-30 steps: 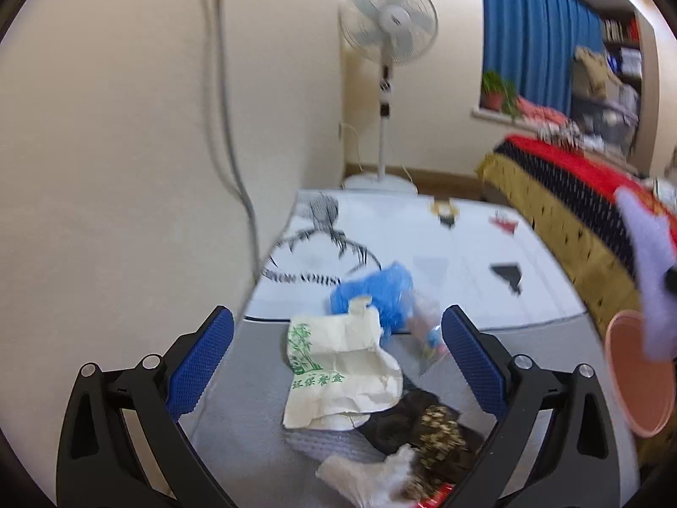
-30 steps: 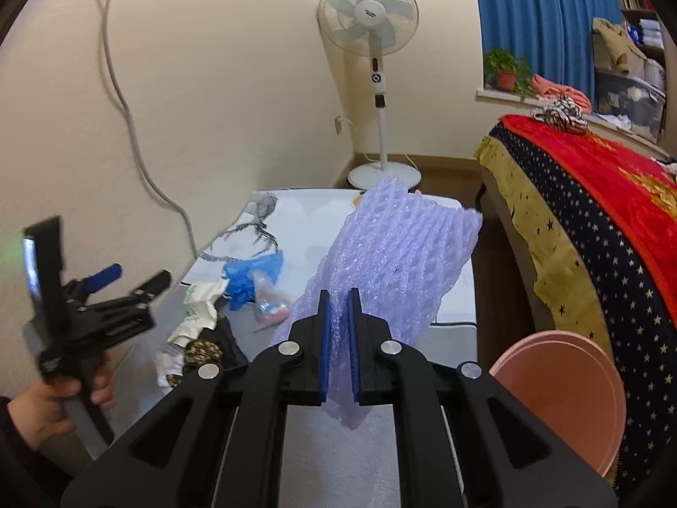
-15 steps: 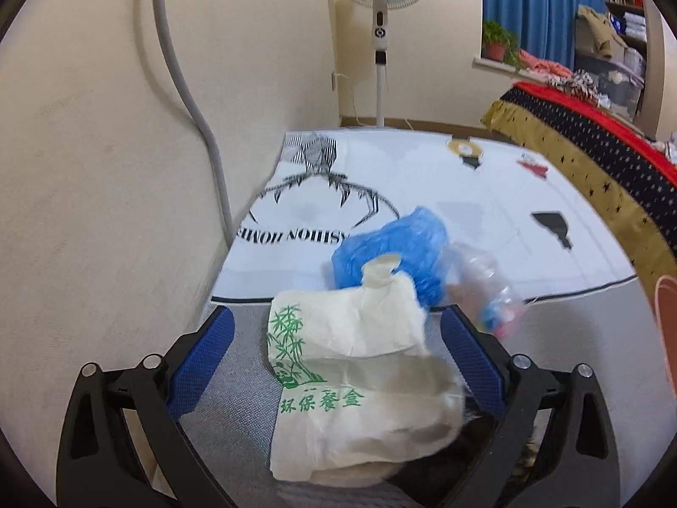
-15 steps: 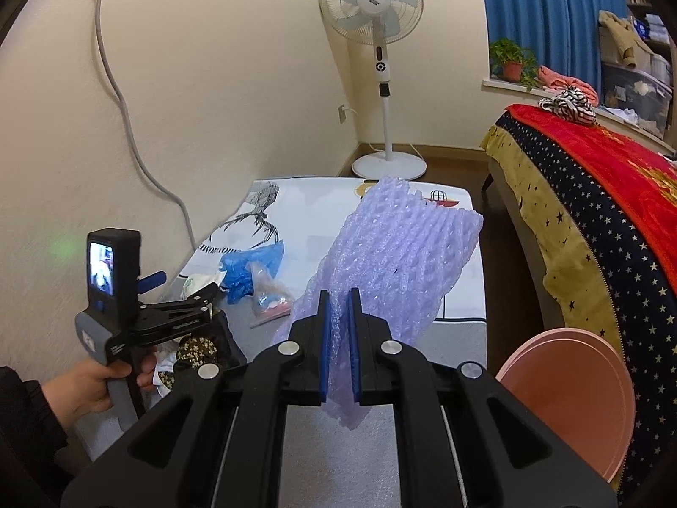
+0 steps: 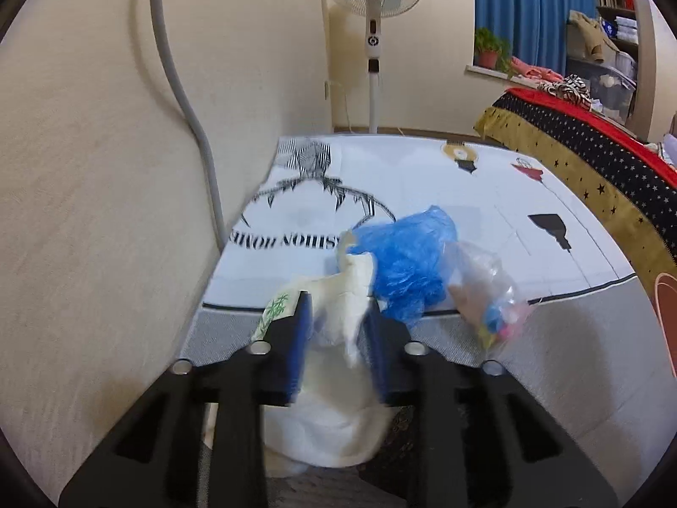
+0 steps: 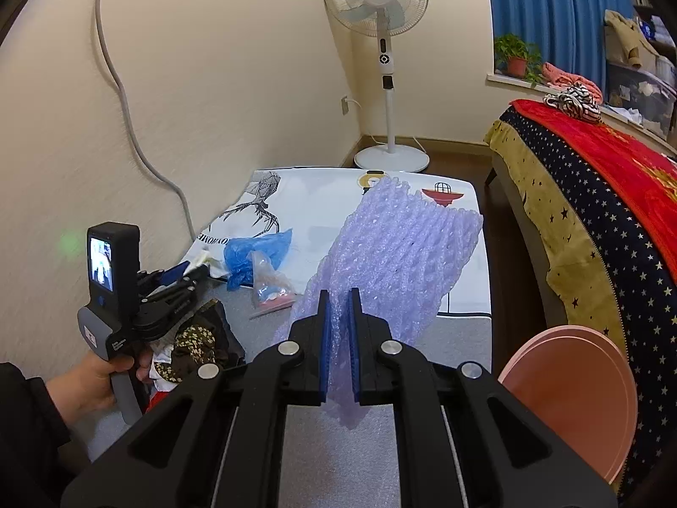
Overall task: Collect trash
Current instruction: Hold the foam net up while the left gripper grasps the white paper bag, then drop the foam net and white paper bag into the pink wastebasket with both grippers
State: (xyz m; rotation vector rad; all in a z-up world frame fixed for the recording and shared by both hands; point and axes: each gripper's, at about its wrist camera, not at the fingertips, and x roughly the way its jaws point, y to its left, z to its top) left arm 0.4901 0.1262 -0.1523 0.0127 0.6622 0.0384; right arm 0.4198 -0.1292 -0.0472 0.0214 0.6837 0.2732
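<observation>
A white paper bag (image 5: 334, 415) with green bamboo print lies crumpled on the grey mat. My left gripper (image 5: 336, 309) has its blue pads on either side of the bag's upper fold; its jaws are closing and pinch the paper. In the right wrist view a hand holds that left gripper (image 6: 186, 273) low at the left. My right gripper (image 6: 338, 296) is shut on a purple foam net (image 6: 402, 262) that hangs above the mat. A blue plastic bag (image 5: 410, 262) and a clear bag of coloured bits (image 5: 486, 296) lie just beyond the paper bag.
A dark patterned wrapper (image 6: 194, 338) lies under the left gripper. A pink bin (image 6: 567, 393) stands at the right beside the star-patterned bed (image 6: 592, 194). A wall with a grey cable (image 5: 177, 84) runs along the left. A standing fan (image 6: 381, 0) is at the back.
The left gripper came down and forward onto the paper bag, and its wide jaws closed around the bag's top. The right gripper kept still with the foam net.
</observation>
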